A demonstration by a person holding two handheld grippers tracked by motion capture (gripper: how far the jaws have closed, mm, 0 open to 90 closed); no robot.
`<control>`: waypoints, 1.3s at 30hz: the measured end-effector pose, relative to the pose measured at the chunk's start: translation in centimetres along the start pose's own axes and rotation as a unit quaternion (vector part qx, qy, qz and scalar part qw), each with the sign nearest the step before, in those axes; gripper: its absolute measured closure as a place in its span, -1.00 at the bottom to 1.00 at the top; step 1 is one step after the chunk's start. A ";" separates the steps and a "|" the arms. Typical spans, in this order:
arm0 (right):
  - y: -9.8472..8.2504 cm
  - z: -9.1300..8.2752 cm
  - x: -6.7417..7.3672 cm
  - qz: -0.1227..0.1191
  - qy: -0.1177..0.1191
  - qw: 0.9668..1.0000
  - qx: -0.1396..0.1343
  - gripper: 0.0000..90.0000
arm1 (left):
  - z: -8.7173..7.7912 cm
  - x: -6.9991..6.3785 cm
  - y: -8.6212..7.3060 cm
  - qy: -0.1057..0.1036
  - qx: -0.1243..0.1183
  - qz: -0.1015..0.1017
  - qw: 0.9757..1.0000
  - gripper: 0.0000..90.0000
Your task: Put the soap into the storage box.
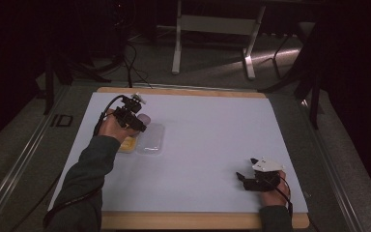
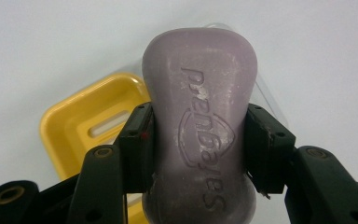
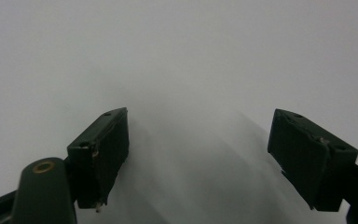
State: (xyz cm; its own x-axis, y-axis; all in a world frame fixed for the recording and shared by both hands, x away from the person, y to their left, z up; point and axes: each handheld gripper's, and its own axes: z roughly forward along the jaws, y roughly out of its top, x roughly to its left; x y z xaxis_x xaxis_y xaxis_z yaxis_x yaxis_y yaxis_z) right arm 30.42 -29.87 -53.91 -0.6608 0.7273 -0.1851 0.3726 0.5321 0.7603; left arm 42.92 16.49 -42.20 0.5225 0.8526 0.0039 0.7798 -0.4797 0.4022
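- Table [image 1: 212, 140]: a white sheet on a wooden board. Work takes place near the left edge; the near-right corner holds only the idle hand.
- Left gripper [image 1: 134, 116]: held above the left part of the table, past the middle of the left edge. In the left gripper view [image 2: 200, 140] its jaws are clamped on the waist of the soap, one pad on each long side.
- Right gripper [image 1: 251, 178]: rests near the near-right corner. In the right gripper view [image 3: 198, 154] its jaws stand wide apart over bare white surface, with nothing between them.
- Lid [image 1: 151, 138]: a clear cover lying flat, just right of the dish and touching or nearly touching it.
- Dish [image 1: 128, 143]: a yellow tray with a drain slot, near the left edge, partly hidden by the hand. In the left gripper view [image 2: 91, 121] it lies below and to the left of the soap.
- Soap [image 2: 200, 126]: a purple, embossed bar, carried in the left jaws clear of the table, over the lid and dish.
- Step in hand, as a judgement: seating the soap in the dish.
 - Centre the bar over the yellow well before descent; at present it sits off to the lid side.
 - Keep the bar's long axis parallel to the dish's.
 - Lower until the bar is supported, then release; soap is slick and may pivot in the pads.
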 end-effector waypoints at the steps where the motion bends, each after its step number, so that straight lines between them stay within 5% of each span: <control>1: 0.0 0.0 0.0 0.000 0.000 1.000 0.000 -0.55 | -0.1 0.1 -0.1 0.001 0.000 -0.001 1.000 0.11; 39: 0.0 0.0 0.0 0.000 -0.002 1.000 -0.002 -0.55 | -0.3 2.3 -0.8 0.023 0.005 -0.041 0.999 0.11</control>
State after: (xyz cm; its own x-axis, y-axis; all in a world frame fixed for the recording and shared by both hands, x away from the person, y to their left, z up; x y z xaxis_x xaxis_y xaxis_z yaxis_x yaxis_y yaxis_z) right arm 30.38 -29.88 -53.90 -0.6583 0.7291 -0.1871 0.3706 0.5303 0.7625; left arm 43.41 18.90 -42.27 0.4403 0.8977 0.0139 0.8226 -0.4095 0.3945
